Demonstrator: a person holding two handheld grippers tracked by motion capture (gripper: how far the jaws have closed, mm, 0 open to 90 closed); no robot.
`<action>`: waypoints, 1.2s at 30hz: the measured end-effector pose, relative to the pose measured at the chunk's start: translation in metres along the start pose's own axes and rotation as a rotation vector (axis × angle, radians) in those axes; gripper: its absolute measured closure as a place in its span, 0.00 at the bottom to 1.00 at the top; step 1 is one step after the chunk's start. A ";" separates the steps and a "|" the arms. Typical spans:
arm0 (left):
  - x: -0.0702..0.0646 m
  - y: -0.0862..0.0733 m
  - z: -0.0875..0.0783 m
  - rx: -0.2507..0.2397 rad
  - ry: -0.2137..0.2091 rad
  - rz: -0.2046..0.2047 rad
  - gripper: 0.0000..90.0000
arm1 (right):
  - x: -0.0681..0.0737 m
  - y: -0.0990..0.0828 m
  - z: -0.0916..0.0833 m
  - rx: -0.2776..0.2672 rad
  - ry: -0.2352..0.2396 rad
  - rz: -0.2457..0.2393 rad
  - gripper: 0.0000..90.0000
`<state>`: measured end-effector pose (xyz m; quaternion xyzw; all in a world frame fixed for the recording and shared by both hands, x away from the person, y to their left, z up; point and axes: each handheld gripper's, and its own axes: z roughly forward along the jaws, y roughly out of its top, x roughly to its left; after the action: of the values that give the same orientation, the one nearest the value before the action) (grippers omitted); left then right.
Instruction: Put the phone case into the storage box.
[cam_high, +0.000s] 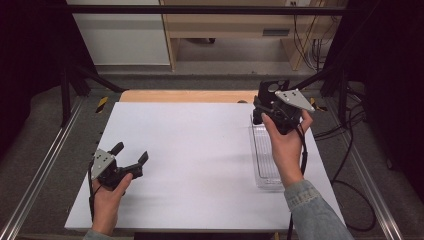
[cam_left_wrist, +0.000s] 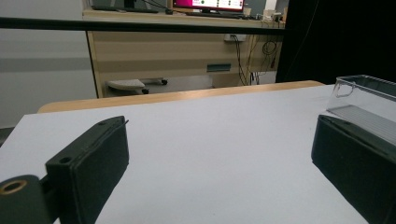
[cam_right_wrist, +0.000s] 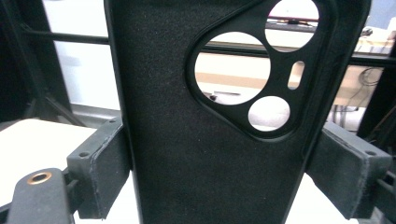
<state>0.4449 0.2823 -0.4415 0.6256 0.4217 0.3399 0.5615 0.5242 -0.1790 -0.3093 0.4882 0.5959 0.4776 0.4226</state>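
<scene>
Here, right tool (cam_high: 272, 102) raised, clamping phone case (cam_right_wrist: 210, 140), left tool (cam_high: 131, 156) low, spread

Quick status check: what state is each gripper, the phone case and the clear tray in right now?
Left gripper: open, nothing between its jaws, low over the table.
Right gripper: shut on the phone case, raised above the tray.
Phone case: clamped upright between the jaws, off the table.
Tray: empty, flat on the table.

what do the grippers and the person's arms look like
Both grippers are black, each with two blocky matte jaws, a grey three-cornered plate with small holes on top and a black trailing cable: left gripper, right gripper. The right forearm wears a blue denim sleeve.
</scene>
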 end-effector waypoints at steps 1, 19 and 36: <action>0.000 0.000 0.000 0.000 0.001 -0.002 0.05 | -0.002 0.000 0.001 0.000 -0.011 -0.018 0.16; -0.001 -0.006 0.003 0.029 -0.007 0.003 0.05 | -0.034 -0.001 0.009 -0.001 -0.038 0.007 0.16; 0.002 -0.008 0.003 0.033 -0.012 0.002 0.05 | -0.050 -0.005 0.033 0.014 -0.078 0.012 0.16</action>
<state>0.4476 0.2827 -0.4497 0.6372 0.4234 0.3298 0.5532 0.5633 -0.2236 -0.3183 0.5127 0.5795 0.4566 0.4392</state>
